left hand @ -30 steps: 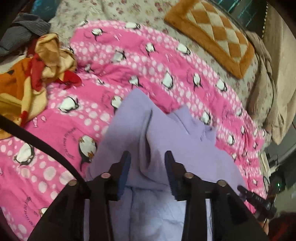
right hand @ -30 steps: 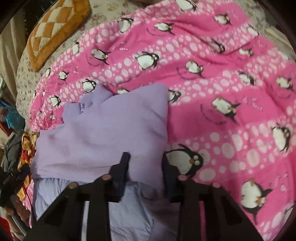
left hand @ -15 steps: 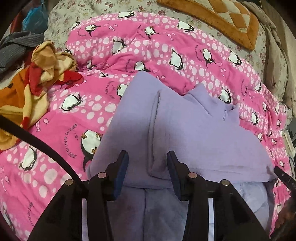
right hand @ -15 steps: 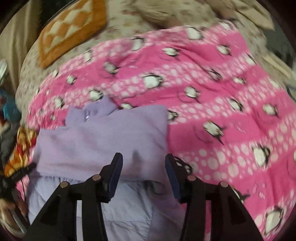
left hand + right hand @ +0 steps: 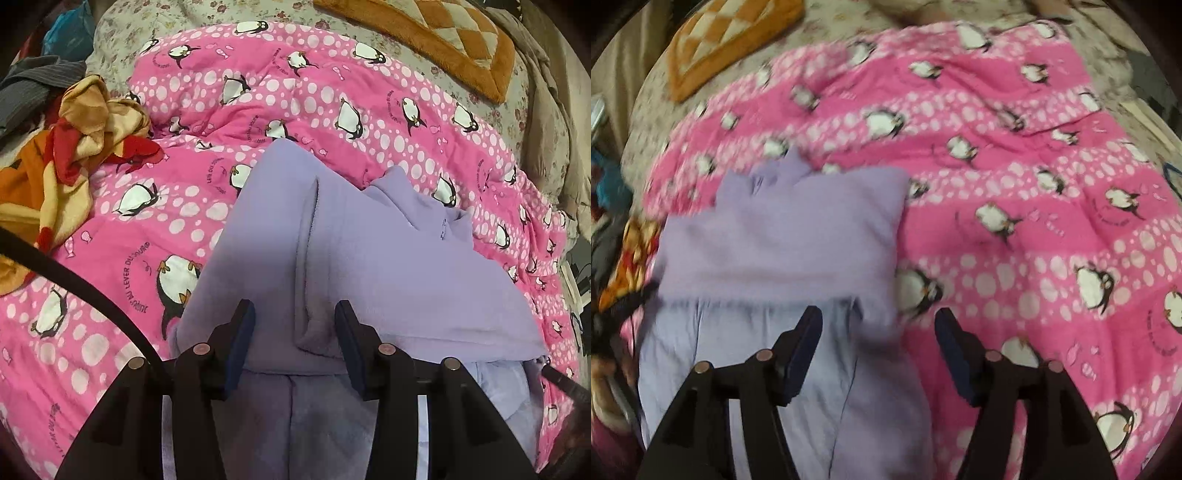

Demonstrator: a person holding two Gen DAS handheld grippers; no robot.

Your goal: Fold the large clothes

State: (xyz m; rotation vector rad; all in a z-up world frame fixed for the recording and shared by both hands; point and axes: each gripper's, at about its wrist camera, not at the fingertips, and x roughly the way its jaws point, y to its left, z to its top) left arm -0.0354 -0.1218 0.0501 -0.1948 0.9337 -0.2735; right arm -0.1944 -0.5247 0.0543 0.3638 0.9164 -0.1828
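Observation:
A lilac fleece garment lies folded on a pink penguin quilt, its collar toward the far side. A paler inner layer shows at its near edge. My left gripper is open and empty, its jaws standing either side of a raised fold at the garment's near left edge. My right gripper is open and empty, just above the garment's near right corner. The right wrist view is blurred by motion.
A crumpled orange, red and cream cloth lies left of the garment, with grey and blue clothes behind it. An orange checked cushion lies at the far side on a floral sheet. Pink quilt spreads to the right.
Both grippers have drawn back from the garment's near edge. The right jaws have opened wider and no longer pinch the cloth. The folded garment stays flat.

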